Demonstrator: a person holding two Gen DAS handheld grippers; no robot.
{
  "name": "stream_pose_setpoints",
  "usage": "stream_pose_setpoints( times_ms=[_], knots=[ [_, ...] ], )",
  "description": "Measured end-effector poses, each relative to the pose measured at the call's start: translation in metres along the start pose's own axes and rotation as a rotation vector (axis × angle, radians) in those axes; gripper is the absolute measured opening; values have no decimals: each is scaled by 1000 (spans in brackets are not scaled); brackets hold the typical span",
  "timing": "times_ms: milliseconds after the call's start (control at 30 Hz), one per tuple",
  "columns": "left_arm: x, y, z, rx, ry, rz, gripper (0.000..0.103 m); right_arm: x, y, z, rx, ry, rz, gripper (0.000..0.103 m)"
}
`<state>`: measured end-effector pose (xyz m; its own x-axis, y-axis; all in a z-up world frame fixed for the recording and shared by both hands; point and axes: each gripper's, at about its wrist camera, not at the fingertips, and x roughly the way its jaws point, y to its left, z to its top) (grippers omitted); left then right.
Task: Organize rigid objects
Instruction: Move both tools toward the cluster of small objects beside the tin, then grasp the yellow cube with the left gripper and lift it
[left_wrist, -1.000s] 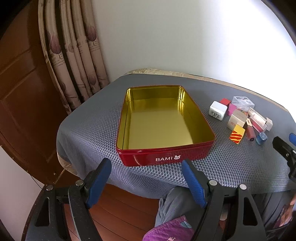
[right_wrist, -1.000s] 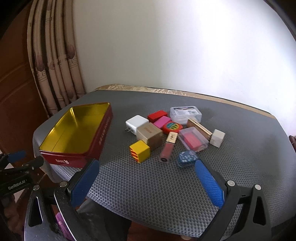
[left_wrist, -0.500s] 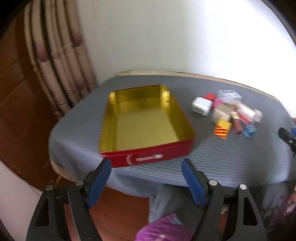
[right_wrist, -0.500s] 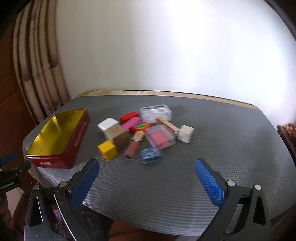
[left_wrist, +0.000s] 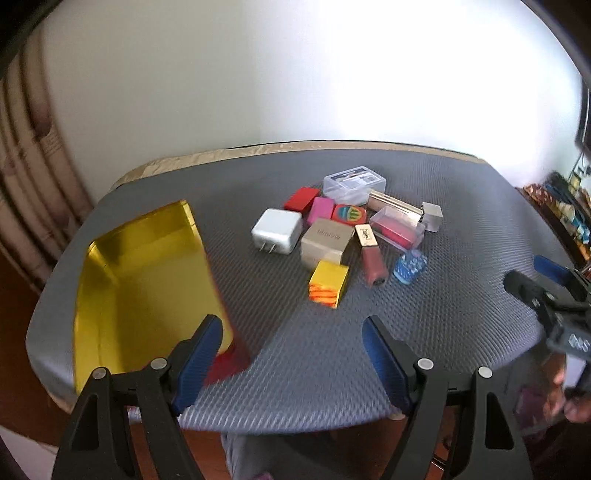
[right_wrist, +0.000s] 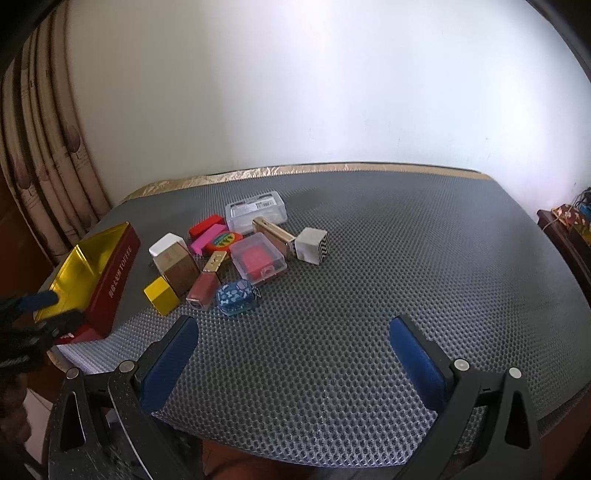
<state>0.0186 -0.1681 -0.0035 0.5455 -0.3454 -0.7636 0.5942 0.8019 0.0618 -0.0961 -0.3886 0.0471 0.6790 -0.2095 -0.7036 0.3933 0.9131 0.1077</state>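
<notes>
An empty red tin (left_wrist: 140, 273) (right_wrist: 110, 280) with a gold inside sits at the table's left end. To its right lies a cluster of small items: a white charger (left_wrist: 277, 230), a tan box (left_wrist: 327, 242), a yellow block (left_wrist: 328, 284) (right_wrist: 160, 295), a lip gloss tube (left_wrist: 371, 254) (right_wrist: 205, 282), a blue patterned piece (left_wrist: 410, 266) (right_wrist: 236, 297), a clear case with pink inside (right_wrist: 258, 258), a chevron cube (right_wrist: 314, 245). My left gripper (left_wrist: 291, 350) is open at the near edge, over the tin's corner. My right gripper (right_wrist: 293, 362) is open over bare mat.
The grey honeycomb mat (right_wrist: 388, 280) covers the whole table, with open room right of the cluster. A curtain (right_wrist: 44, 155) hangs at the left by the white wall. A low dark shelf (right_wrist: 569, 229) stands at the far right. The right gripper (left_wrist: 543, 295) shows in the left wrist view.
The left gripper has swung right, from facing the tin to facing the item cluster. The right gripper has also panned right, so the cluster now sits left of its centre. Both stay open.
</notes>
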Motion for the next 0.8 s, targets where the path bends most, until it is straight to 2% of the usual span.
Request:
stream_pose_setpoints(
  times_ms=[200, 433, 600, 800],
  knots=[
    [44, -7, 12, 39, 67, -63, 80, 14, -13, -2, 35, 59, 30, 103],
    [78, -7, 16, 79, 132, -83, 80, 29, -26, -5, 78, 107, 36, 103],
    [91, 2, 16, 63, 155, -90, 80, 37, -27, -10, 72, 135, 43, 103],
    [98, 3, 19, 60, 133, -82, 77, 46, -28, -15, 73, 169, 55, 103]
  ],
)
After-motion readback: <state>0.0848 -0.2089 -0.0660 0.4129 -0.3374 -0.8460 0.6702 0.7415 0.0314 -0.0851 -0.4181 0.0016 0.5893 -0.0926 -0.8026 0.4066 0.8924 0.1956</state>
